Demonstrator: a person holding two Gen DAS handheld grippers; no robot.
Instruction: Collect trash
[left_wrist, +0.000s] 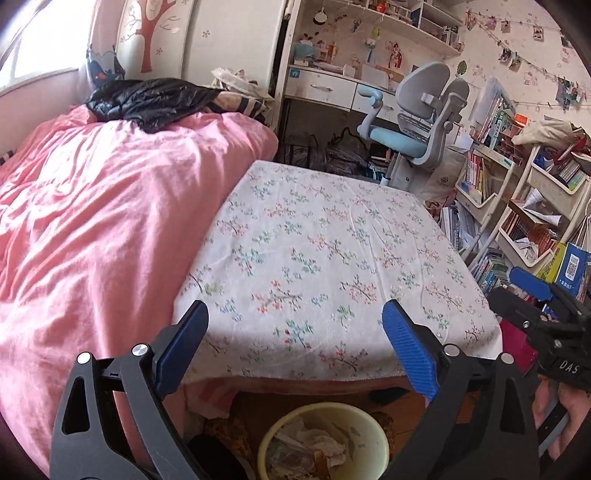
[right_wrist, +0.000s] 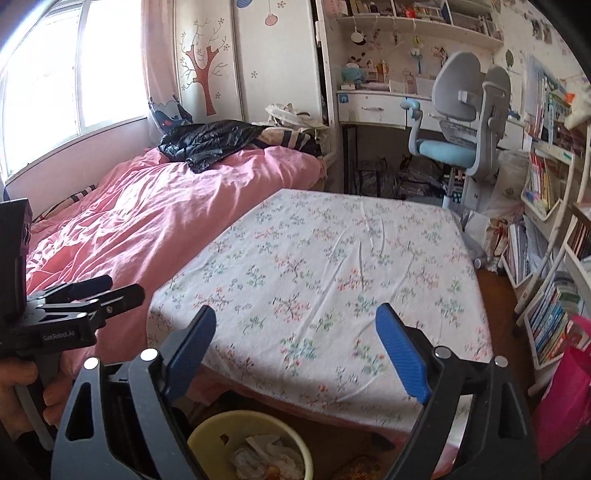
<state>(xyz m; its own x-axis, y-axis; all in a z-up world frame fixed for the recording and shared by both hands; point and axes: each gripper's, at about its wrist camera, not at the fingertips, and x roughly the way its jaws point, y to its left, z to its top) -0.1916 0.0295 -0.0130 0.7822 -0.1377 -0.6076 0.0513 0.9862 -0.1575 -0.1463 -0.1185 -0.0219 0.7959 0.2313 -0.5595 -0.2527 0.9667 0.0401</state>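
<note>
Two grippers, both wide apart, nothing between the fingers. Left gripper and right gripper hang above the near edge of the floral-cloth table, side by side. Yellow bin sits on the floor just below that near edge, under both grippers, with crumpled paper trash inside. Table top bare. Pink bed borders the table's left side, black jacket at its far end. Blue-grey desk chair beyond the table, bookshelves on the right.
</note>
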